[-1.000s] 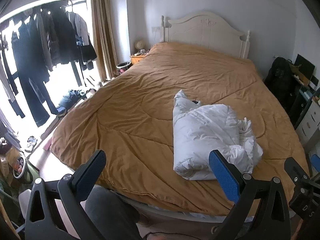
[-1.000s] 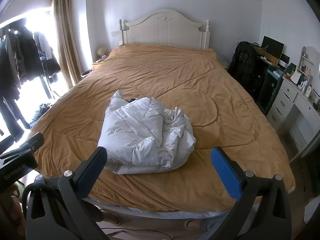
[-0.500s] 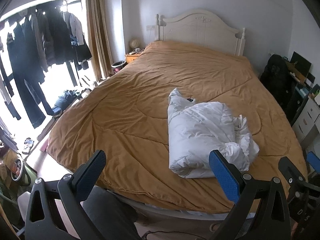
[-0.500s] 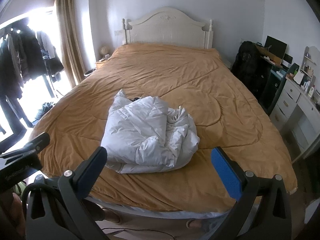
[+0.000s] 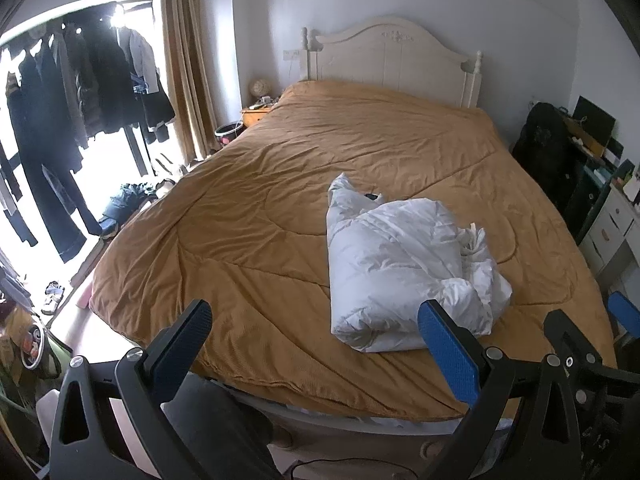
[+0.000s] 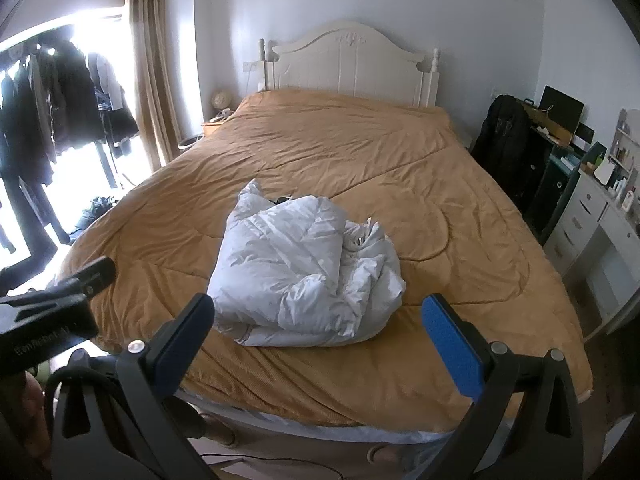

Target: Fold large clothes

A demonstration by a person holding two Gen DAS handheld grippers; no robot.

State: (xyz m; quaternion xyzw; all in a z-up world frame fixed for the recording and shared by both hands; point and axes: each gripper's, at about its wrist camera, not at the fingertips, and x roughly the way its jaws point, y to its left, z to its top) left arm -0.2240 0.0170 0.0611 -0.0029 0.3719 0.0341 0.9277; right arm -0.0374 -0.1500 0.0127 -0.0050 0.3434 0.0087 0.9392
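Both tools, left and right, hang spread and empty; white jacket looks folded at twelve o'clock, likely finished.

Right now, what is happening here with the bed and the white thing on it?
A person stands at the foot of the bed, holding a two-finger gripper in each hand. A white puffy jacket lies bunched on the orange cover, roughly folded. The left gripper and the right gripper are both open, with nothing between their fingers, and both hang at the bed's near edge, short of the jacket. Neither touches it at this moment.
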